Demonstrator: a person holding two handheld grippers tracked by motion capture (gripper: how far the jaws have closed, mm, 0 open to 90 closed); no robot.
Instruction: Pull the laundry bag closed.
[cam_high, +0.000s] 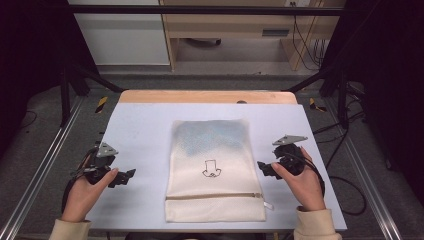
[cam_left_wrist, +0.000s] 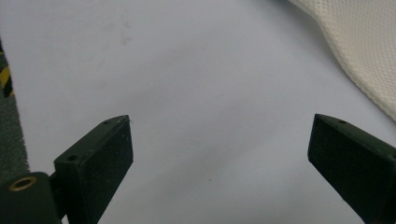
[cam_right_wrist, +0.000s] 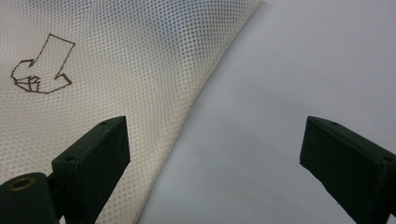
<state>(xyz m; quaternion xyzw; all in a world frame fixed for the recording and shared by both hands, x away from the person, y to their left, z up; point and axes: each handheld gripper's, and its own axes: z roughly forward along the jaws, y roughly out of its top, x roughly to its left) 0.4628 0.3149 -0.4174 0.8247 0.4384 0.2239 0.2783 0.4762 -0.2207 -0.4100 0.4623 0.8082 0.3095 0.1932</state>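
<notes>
A pale grey surface (cam_high: 145, 130) carries a cream mesh bag (cam_high: 212, 150), which lies flat at its middle and reaches down to the near edge. The top of the bag shows a bluish tint through the mesh. A zip (cam_high: 215, 196) runs across the bag close to its near end, and a small outline drawing (cam_high: 210, 168) sits at the bag's centre.

A person's hands come in from the near edge, one on each side of the bag. The left gripper (cam_high: 131, 174) rests near the near-left corner of the surface, well apart from the bag, its fingers (cam_left_wrist: 105, 154) spread wide over bare surface, with the bag's edge (cam_left_wrist: 359, 51) off to one side in the left gripper view. The right gripper (cam_high: 260, 166) sits just beside the bag's right edge, its fingers (cam_right_wrist: 100, 149) also spread wide and holding nothing; in the right gripper view one finger hangs over the mesh (cam_right_wrist: 140, 70) and the other over bare surface, with the drawing (cam_right_wrist: 42, 65) beyond.
</notes>
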